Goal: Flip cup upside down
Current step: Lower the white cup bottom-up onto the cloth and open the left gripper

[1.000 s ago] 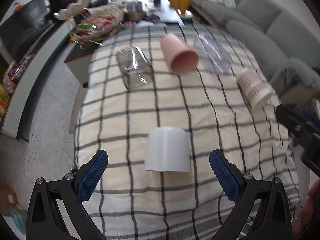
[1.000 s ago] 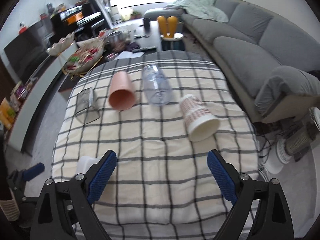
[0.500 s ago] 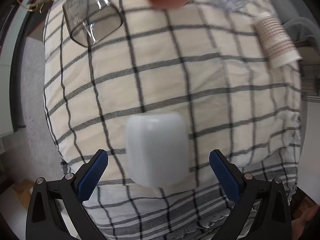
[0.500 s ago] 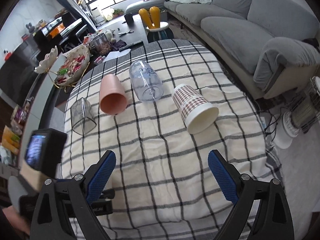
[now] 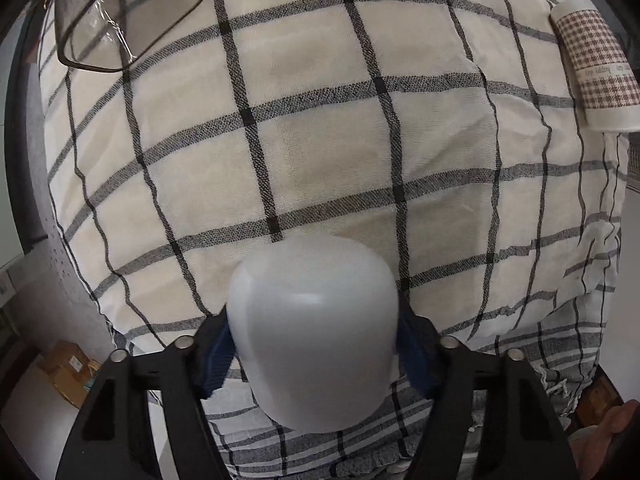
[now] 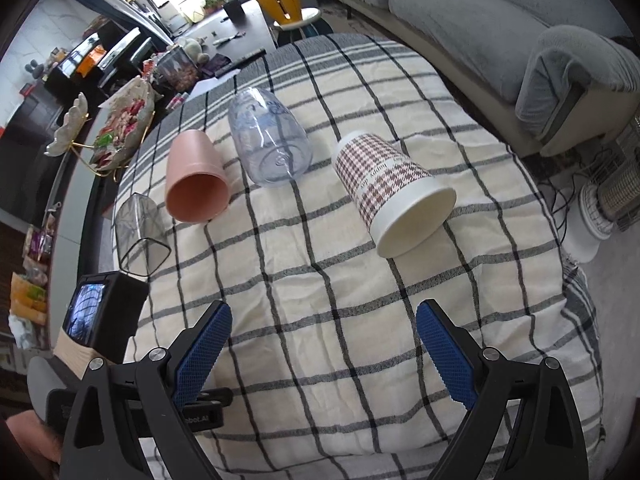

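A white cup [image 5: 314,332] stands upside down, closed end up, near the front edge of the checked tablecloth [image 5: 320,140]. My left gripper [image 5: 314,354] is shut on it, its blue pads pressed to both sides of the cup. My right gripper [image 6: 324,356] is open and empty, held above the cloth's front part. On the cloth lie a pink cup [image 6: 194,178], a clear plastic cup [image 6: 268,140], a houndstooth paper cup [image 6: 390,192] and a square smoked glass [image 6: 140,232], all on their sides.
The left gripper's camera body [image 6: 100,316] shows at the right wrist view's lower left. A grey sofa [image 6: 500,12] runs along the right. A snack tray [image 6: 120,132] and low tables stand beyond the cloth. A heater [image 6: 612,196] stands on the floor at right.
My left gripper moved forward and down over the white cup and closed on it. The right gripper drifted slightly and stayed open.
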Motion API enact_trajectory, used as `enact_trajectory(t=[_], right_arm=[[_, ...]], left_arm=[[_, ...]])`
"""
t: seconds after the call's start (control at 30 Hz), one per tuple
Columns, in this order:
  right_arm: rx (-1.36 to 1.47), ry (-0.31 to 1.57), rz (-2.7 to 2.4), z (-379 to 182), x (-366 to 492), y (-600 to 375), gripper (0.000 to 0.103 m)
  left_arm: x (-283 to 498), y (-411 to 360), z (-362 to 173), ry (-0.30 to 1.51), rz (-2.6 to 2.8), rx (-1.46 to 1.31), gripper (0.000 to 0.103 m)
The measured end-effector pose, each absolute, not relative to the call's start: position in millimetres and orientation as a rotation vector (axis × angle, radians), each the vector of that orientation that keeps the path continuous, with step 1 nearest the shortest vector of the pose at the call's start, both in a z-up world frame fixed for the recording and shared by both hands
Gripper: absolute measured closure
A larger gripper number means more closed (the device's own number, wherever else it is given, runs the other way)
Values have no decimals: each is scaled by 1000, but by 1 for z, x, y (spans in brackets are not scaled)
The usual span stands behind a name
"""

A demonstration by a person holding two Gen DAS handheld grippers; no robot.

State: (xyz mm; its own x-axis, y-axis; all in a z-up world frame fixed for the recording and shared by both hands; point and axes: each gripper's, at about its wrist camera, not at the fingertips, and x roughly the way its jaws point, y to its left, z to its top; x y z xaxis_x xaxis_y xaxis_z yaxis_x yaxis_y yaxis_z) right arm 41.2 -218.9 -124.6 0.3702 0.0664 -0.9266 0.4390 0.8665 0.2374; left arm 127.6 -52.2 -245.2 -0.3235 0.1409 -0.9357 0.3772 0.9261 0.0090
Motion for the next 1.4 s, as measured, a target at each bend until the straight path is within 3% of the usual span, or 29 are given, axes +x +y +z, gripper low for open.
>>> enact_trajectory(t=[0.2, 0.43, 0.73, 0.8, 0.93, 1.03, 1.4], right_arm=[[484, 1174, -250, -123, 39, -220, 9], [436, 1149, -262, -117, 33, -223, 9], [358, 1088, -289, -117, 26, -226, 9], [343, 1096, -295, -121, 24, -226, 9], [334, 1114, -290, -125, 19, -225, 9], [334, 1117, -283, -123, 17, -225, 9], [341, 1095, -269, -115, 9, -226, 10]], left_arm=[[124, -54, -232, 1833, -238, 360, 35], [109, -52, -206, 1613, -234, 264, 36], [93, -46, -154, 925, -225, 120, 36], [89, -39, -163, 821, -208, 58, 36], [92, -32, -186, 765, -169, 31, 36], [101, -42, -203, 827, -167, 50, 36], [88, -47, -200, 872, -143, 94, 35]])
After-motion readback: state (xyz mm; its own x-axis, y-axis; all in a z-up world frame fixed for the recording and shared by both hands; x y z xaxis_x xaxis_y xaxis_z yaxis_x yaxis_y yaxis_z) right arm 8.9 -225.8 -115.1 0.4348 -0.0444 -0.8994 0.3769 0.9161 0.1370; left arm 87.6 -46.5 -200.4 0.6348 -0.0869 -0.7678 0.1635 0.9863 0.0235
